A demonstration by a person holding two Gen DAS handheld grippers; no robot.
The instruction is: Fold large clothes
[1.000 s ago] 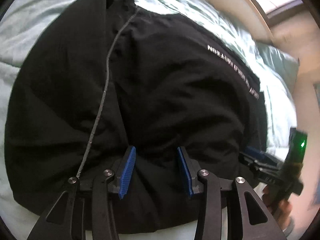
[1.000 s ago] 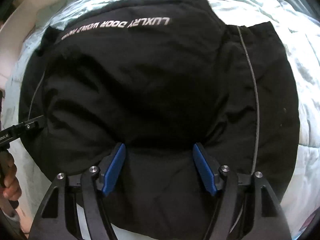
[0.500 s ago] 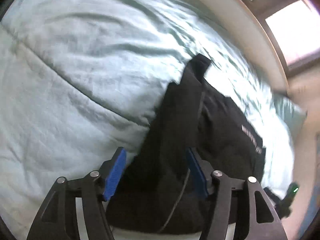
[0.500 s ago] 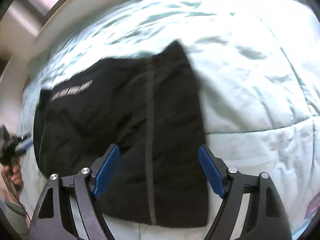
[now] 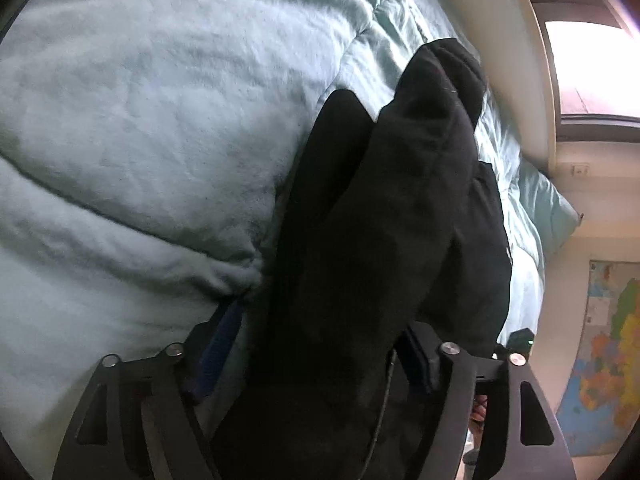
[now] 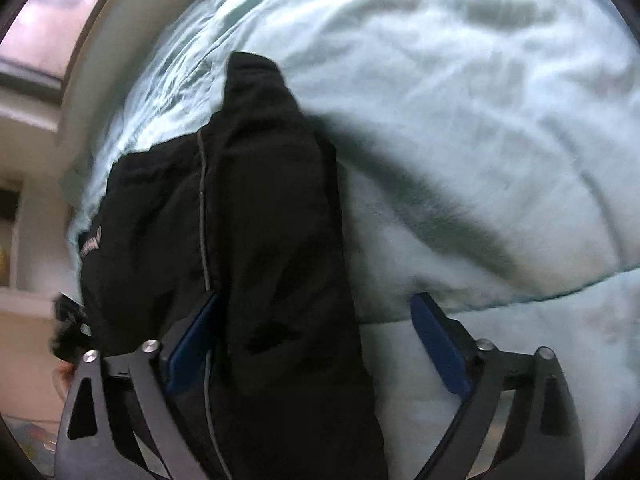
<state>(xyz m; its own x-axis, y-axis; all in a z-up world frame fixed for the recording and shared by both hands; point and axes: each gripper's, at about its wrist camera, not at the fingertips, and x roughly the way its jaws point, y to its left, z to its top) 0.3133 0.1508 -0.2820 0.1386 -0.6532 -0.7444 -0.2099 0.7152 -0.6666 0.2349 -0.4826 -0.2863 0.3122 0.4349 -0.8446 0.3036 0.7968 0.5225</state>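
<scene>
Lying bunched on a pale green quilt (image 5: 152,128), the black jacket (image 5: 384,240) sits as a thick, partly folded bundle whose near edge reaches back between the fingers of both tools. Judging by this, the fold in hand is the one that brings one end of the jacket over the rest, and the next move calls for both edges to travel together so the layers land square rather than skewed. On the left gripper (image 5: 316,354) the blue pads stand apart with a fat wad of cloth filling the gap; whether they actually pinch it I cannot tell, since fabric hides most of the right-hand pad. On the right gripper (image 6: 320,344) the jaws are plainly spread, the jacket with its grey zip line (image 6: 203,216) lying against the left pad (image 6: 192,348) while the other pad (image 6: 440,344) hangs over bare quilt, well clear of cloth. Both tools point low along the bed surface toward the far headboard wall (image 5: 492,32), roughly side by side. A window (image 5: 588,60) and a coloured wall map (image 5: 604,356) lie beyond.
</scene>
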